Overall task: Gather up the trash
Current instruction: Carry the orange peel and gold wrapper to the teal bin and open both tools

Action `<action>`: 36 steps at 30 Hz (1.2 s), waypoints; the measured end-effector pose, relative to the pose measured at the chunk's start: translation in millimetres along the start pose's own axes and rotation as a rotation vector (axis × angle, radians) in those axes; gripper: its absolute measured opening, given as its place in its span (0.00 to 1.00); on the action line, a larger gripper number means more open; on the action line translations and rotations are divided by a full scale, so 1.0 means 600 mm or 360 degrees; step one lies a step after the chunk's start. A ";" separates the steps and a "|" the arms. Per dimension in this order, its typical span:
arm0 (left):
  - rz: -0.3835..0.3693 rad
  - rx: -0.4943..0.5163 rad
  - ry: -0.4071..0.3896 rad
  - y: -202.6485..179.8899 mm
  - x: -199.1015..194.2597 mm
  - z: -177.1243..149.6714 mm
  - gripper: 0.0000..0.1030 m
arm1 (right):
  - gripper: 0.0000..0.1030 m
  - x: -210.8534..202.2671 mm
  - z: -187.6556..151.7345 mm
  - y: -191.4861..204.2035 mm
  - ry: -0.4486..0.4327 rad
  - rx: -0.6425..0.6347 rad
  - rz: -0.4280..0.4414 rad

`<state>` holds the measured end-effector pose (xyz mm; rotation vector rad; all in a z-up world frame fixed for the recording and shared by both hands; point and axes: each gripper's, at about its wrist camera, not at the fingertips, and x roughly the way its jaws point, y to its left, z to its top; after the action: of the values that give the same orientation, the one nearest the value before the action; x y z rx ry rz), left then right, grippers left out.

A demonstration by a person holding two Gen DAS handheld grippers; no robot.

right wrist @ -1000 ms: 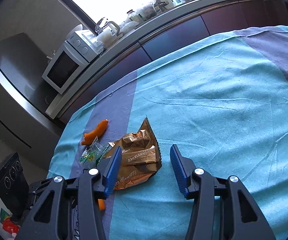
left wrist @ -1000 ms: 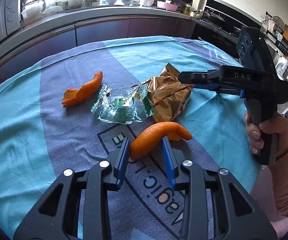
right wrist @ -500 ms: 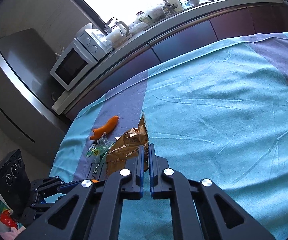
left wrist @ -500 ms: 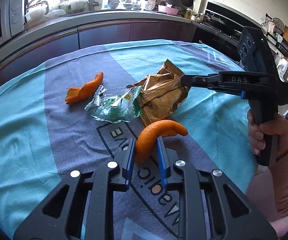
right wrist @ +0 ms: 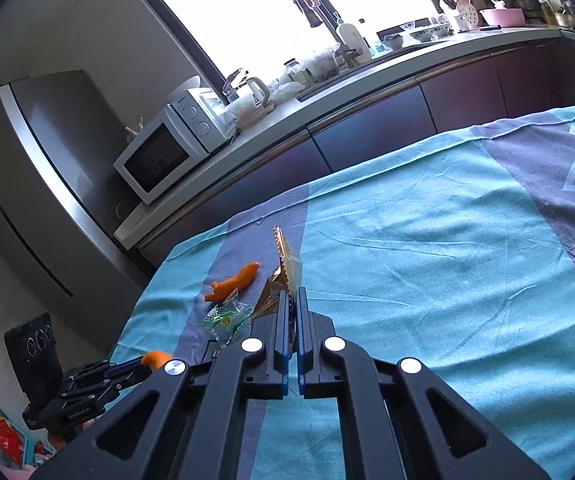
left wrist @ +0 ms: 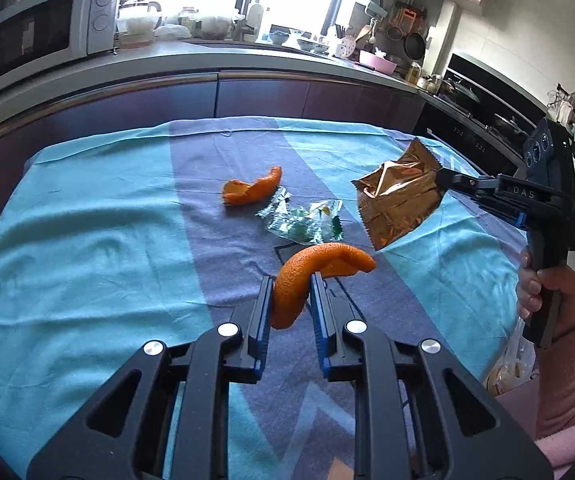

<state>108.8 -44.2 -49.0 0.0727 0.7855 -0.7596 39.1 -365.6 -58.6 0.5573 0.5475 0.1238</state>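
Two pieces of trash are now off the cloth at once. From the left wrist view, the left gripper [left wrist: 289,300], wide apart a second ago, has pinched the orange peel [left wrist: 311,272] at lower centre and is raising it. At the right edge the right gripper [left wrist: 443,179] has carried the gold snack bag [left wrist: 397,204] clear of the tablecloth [left wrist: 87,240]. A second peel [left wrist: 253,191] and a green wrapper [left wrist: 307,222] lie at centre, uncollected. From the right wrist view, the right gripper's [right wrist: 293,300] jaws, open a second ago, are clamped on the bag's [right wrist: 285,268] thin edge. I judge that both loads are ready for a bin, though none is in view.
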 end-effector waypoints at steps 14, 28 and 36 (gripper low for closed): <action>0.0183 -0.0175 -0.0109 0.084 -0.096 -0.036 0.19 | 0.02 -0.009 0.005 0.093 -0.0022 -0.0115 0.0205; 0.0373 -0.0355 -0.0174 0.168 -0.178 -0.087 0.19 | 0.02 0.103 -0.035 0.222 0.0216 -0.0214 0.0498; 0.0514 -0.0477 -0.0235 0.224 -0.238 -0.116 0.19 | 0.02 0.163 -0.052 0.291 0.0339 -0.0278 0.0659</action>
<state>86.9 162.0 -32.7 -0.1228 0.7173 -0.3326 111.7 -178.3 -32.4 0.4832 0.6150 0.6242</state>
